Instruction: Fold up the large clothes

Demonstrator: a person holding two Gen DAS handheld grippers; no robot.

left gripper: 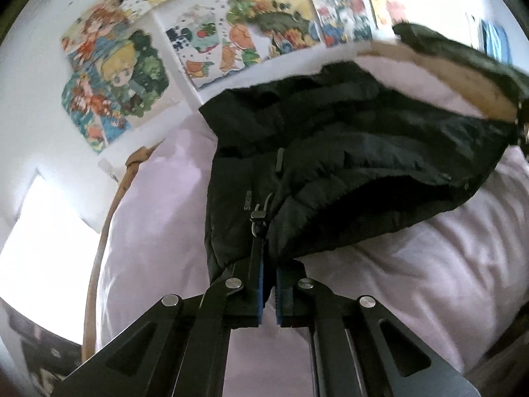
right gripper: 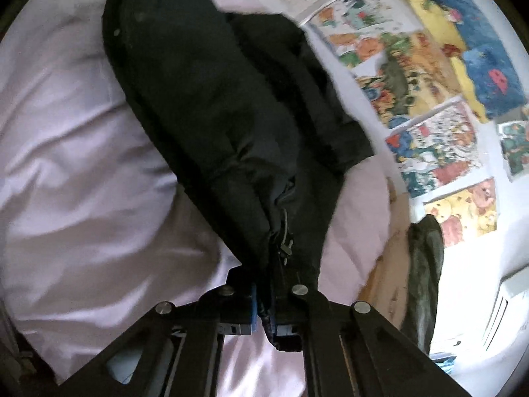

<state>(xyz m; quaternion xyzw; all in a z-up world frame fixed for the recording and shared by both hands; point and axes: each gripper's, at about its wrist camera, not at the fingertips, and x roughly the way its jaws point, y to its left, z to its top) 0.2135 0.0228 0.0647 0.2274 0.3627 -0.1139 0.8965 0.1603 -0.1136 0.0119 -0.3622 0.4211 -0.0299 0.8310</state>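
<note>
- Left hand-held gripper (left gripper: 268, 284) and right hand-held gripper (right gripper: 269, 301) each pinch the bulky black padded jacket (left gripper: 330, 152) by an edge
- Its weight ahead could slip it free onto the wrinkled pale pink bed sheet (left gripper: 396, 264)

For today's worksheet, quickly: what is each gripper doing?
Left gripper: shut on the black padded jacket.
Right gripper: shut on the same jacket.

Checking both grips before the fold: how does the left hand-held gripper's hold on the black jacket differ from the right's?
The left hand-held gripper pinches the black jacket at its fingertips; the right hand-held gripper has fabric bunched deeper between its fingers. Left of the left gripper hangs a jacket panel; the right gripper's cloth runs away up-left. Both are shut on cloth near a zipper pull.
</note>
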